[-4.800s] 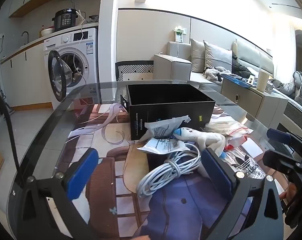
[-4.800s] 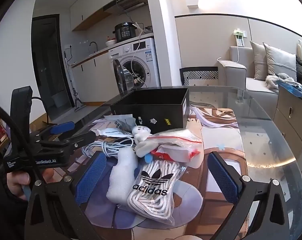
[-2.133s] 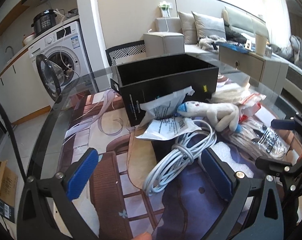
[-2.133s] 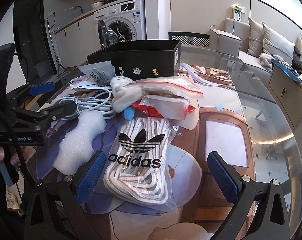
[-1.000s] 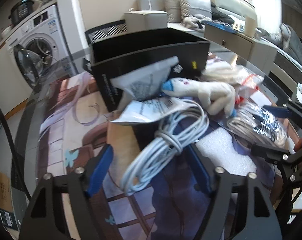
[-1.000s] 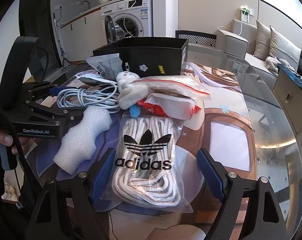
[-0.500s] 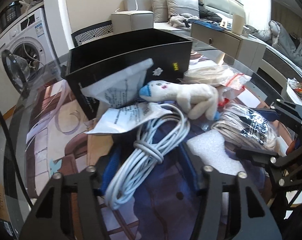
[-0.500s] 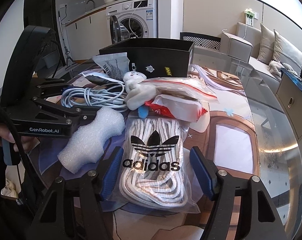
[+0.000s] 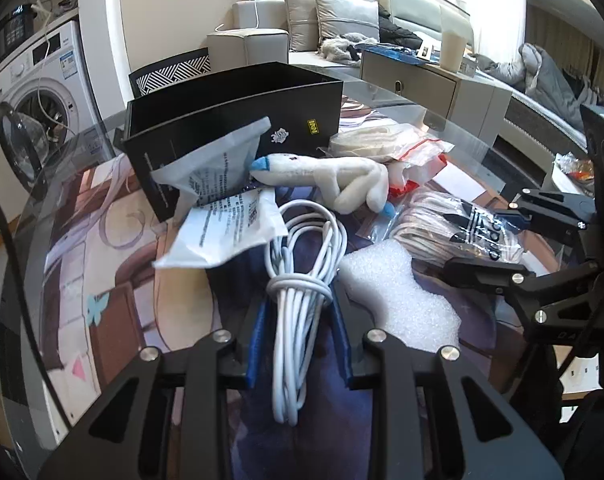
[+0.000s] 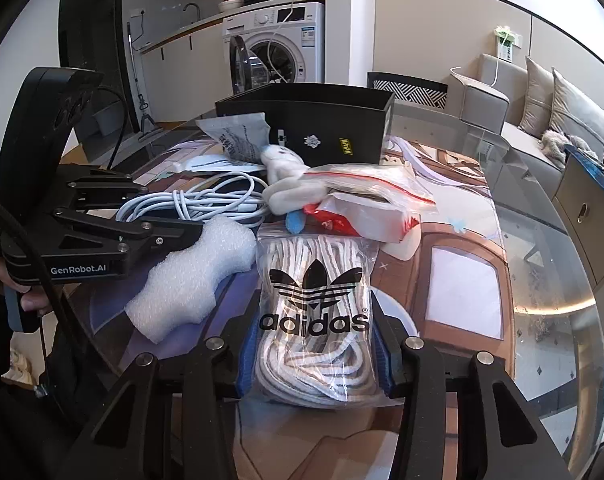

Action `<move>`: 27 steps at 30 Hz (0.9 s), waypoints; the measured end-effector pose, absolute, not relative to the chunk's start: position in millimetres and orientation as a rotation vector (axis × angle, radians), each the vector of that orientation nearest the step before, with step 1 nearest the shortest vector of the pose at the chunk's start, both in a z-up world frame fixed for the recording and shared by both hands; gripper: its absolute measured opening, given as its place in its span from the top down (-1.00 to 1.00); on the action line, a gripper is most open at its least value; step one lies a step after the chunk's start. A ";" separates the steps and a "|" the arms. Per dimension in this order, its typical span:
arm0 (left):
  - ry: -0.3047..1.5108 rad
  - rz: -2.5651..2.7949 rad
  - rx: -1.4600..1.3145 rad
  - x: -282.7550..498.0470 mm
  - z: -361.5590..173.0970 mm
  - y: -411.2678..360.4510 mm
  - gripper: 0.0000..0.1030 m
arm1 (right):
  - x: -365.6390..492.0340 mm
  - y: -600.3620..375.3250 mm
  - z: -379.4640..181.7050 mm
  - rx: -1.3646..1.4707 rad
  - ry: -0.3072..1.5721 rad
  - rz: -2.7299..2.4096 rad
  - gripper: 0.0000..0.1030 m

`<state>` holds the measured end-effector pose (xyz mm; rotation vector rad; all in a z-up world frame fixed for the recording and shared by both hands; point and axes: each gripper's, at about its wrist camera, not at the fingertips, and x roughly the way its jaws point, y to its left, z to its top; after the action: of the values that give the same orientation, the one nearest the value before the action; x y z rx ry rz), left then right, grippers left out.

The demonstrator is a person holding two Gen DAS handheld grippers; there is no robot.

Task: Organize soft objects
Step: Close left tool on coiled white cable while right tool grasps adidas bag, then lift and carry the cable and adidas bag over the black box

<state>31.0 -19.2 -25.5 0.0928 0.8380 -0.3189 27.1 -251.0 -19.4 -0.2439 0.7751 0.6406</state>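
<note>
My left gripper [image 9: 299, 336] is shut on a coiled white cable [image 9: 302, 280], its blue pads pressing both sides of the bundle; the cable also shows in the right wrist view [image 10: 197, 202]. My right gripper [image 10: 314, 356] is shut on a clear Adidas bag of white laces [image 10: 314, 300], which also shows in the left wrist view [image 9: 454, 228]. A white foam piece [image 9: 394, 292] lies between the two. A white plush toy [image 9: 330, 178] lies in front of an open black box [image 9: 237, 108]. Both held things still rest on the table.
White plastic pouches [image 9: 221, 200] lean on the box. A zip bag with a red seal [image 10: 366, 188] and a red-white packet [image 10: 366, 220] lie behind the laces. The round glass table [image 10: 542, 280] has its edge at the right. A washing machine [image 10: 277, 44] stands behind.
Both grippers moved forward and closed: the left one onto the white cable, the right one onto the Adidas lace bag. Their jaws were wide open a second ago.
</note>
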 end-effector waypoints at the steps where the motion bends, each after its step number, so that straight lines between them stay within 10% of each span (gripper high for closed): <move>1: 0.834 -0.319 0.085 27.2 -25.5 -17.2 0.47 | 26.2 -251.1 -18.3 -0.244 0.769 0.646 0.11; 27: 0.703 -0.309 -0.033 0.1 21.7 -0.2 0.47 | -2.5 -259.9 25.9 -0.207 0.630 0.698 0.15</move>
<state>0.1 -0.2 21.7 -0.0329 0.7027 -0.3089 -2.5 -259.9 25.9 -0.2068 0.6303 0.6979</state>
